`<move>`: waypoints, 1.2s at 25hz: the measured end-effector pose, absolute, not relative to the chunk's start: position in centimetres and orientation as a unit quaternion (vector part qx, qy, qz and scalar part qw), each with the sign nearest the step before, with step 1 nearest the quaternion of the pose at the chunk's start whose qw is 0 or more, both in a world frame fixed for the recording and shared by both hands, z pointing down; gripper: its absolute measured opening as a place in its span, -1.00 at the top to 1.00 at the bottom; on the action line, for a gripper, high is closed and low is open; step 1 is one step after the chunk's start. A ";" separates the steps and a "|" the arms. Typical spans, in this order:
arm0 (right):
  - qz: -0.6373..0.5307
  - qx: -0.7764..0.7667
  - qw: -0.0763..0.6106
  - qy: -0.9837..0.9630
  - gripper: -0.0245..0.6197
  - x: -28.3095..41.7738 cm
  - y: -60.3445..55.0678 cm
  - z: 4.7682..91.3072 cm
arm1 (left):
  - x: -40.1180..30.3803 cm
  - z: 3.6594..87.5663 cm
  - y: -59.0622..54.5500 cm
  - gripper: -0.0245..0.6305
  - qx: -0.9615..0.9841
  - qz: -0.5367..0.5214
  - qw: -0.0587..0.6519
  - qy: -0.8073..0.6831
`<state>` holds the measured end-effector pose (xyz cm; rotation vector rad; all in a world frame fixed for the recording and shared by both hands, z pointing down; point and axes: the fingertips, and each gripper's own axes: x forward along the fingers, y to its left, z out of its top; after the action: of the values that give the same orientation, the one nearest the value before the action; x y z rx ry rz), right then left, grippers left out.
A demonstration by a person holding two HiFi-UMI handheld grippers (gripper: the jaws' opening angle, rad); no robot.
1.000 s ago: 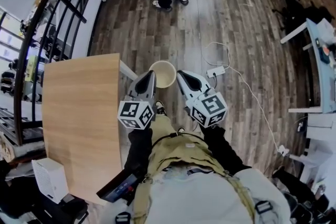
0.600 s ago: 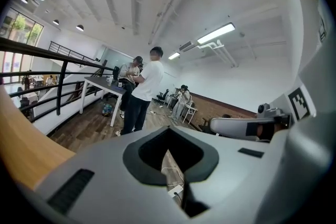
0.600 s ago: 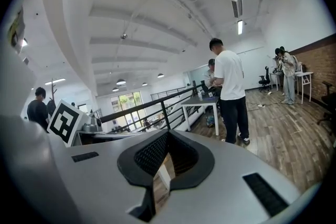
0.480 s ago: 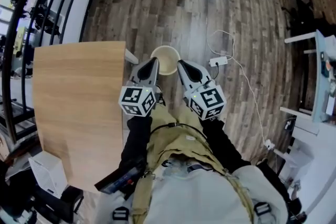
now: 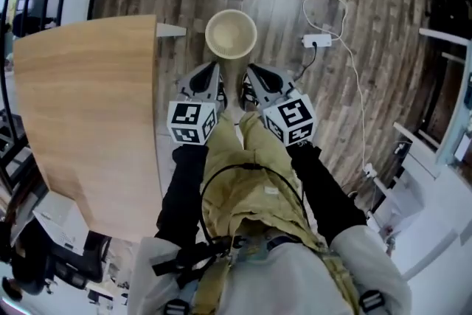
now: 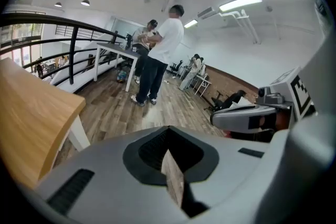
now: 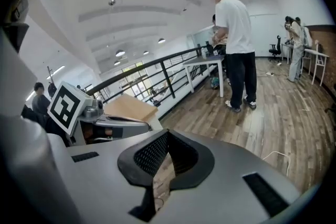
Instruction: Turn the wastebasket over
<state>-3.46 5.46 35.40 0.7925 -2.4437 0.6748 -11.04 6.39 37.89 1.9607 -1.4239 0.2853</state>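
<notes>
A cream round wastebasket (image 5: 231,34) stands upright on the wood floor, its mouth facing up. In the head view it sits just beyond both grippers' tips, between them and apart from both. My left gripper (image 5: 209,76) is at its lower left, shut, with nothing held. My right gripper (image 5: 252,77) is at its lower right, also shut and empty. Neither gripper view shows the wastebasket. The left gripper view shows the left gripper (image 6: 170,165) with its jaws together, and the right gripper (image 6: 247,115) beside it. The right gripper view shows the right gripper (image 7: 164,162) closed, with the left gripper (image 7: 113,120) alongside.
A wooden table (image 5: 81,122) fills the left, its white leg (image 5: 171,30) close to the wastebasket. A white power strip (image 5: 321,39) with a looping cable lies on the floor at right. White furniture (image 5: 442,166) stands far right. People (image 6: 157,60) stand further off by a desk.
Both grippers have sunk toward the floor side by side. The head view has tipped further down, so the wastebasket now shows higher in the picture and just ahead of the tips.
</notes>
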 end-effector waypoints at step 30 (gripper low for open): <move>0.206 0.088 0.491 -0.842 0.85 -5.9 9.9 83.6 | -12.1 77.1 11.4 0.92 0.693 0.243 0.457 -0.502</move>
<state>-5.93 9.93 83.64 0.2126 -2.0433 0.4997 -12.11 11.40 77.13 1.7085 -1.2384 0.5982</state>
